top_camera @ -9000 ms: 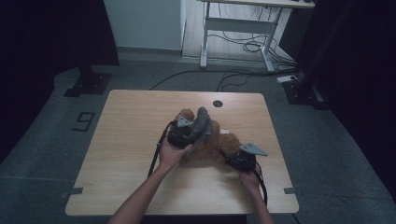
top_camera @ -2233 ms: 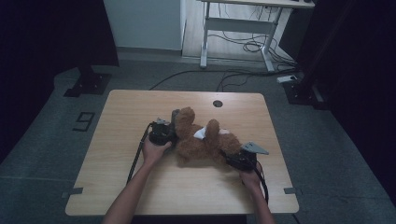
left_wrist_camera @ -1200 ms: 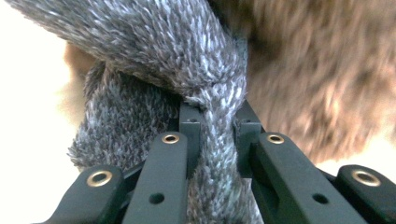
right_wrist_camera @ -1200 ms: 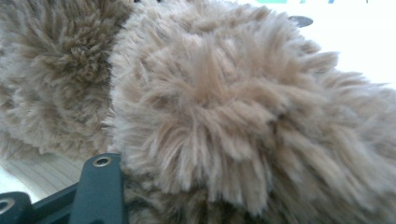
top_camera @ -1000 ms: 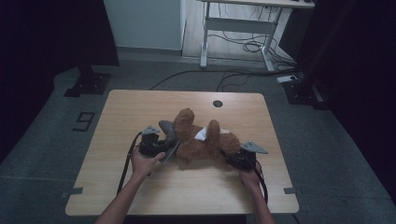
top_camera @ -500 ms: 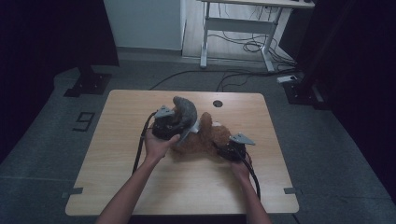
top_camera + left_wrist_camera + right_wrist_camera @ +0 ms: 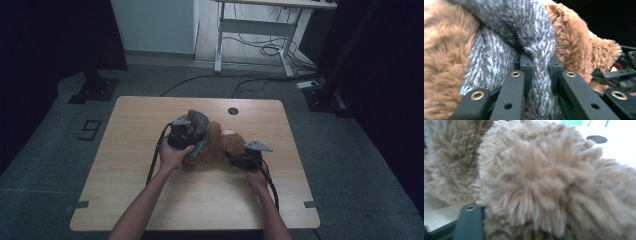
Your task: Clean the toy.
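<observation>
- Mid-counter (image 7: 150,200), a brown teddy bear (image 7: 220,147) lies with a grey knitted scarf (image 7: 536,50) at its upper end.
- Left gripper (image 7: 539,72) pinches the scarf tight.
- Right gripper (image 7: 236,159) has just been opening; fur sits between its jaws, apparently unclamped.

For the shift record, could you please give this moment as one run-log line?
left gripper: shut on grey knit scarf | right gripper: jaws just opening, teddy bear between them | bear lying on table
</observation>
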A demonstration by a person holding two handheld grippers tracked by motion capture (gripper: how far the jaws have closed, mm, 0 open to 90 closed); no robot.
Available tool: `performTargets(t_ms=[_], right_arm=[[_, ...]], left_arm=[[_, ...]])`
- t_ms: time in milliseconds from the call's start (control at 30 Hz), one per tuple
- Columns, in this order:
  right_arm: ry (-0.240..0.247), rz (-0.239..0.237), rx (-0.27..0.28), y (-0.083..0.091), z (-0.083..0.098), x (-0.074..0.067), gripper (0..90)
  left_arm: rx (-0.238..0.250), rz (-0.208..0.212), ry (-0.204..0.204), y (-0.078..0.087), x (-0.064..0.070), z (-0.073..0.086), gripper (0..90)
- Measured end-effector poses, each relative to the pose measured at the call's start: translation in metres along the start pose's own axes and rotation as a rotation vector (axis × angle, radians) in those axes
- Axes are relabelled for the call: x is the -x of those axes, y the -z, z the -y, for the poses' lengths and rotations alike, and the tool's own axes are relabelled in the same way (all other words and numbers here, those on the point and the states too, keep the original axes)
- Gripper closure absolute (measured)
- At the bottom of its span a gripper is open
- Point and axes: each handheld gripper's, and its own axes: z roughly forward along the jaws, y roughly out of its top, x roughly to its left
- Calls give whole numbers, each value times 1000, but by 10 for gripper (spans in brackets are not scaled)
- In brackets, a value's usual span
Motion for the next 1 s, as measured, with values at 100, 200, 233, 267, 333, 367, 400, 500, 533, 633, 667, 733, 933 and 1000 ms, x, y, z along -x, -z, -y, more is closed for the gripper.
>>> performTargets(t_ms=[100,200,233,267,333,367,400,500,533,633,667,733,933,1000], right_arm=[[-19,-46,-16,12,3,0,164],[-17,-103,-31,30,2,-2,131],[-12,-108,-30,35,1,-3,130],[-11,-110,-27,38,-1,-4,129],[-22,-119,-6,45,-7,-4,128],[-26,-121,-1,46,-8,-4,129],[-39,-124,19,49,-12,-4,129],[-63,-98,53,55,-20,-1,131],[-70,-86,53,55,-23,0,131],[-75,-75,23,53,-25,2,130],[-77,-83,-4,50,-23,1,124],[-78,-91,-50,45,-18,-2,83],[-83,-138,-146,44,1,-10,23],[-64,-147,-171,42,7,-16,11]], left_arm=[[18,22,-2,6,5,13,788],[38,11,-21,12,11,23,789],[44,7,-22,14,12,25,790],[50,0,-27,17,14,28,790],[56,-4,-29,19,16,32,791],[59,-4,-28,21,17,35,791],[61,-1,-27,22,17,37,791],[69,4,-39,26,23,45,790],[69,2,-53,27,25,47,791],[71,12,-62,32,32,56,790],[72,12,-64,34,34,59,790],[74,12,-65,38,38,65,789],[53,34,-64,48,41,88,788],[40,44,-53,52,40,95,787]])
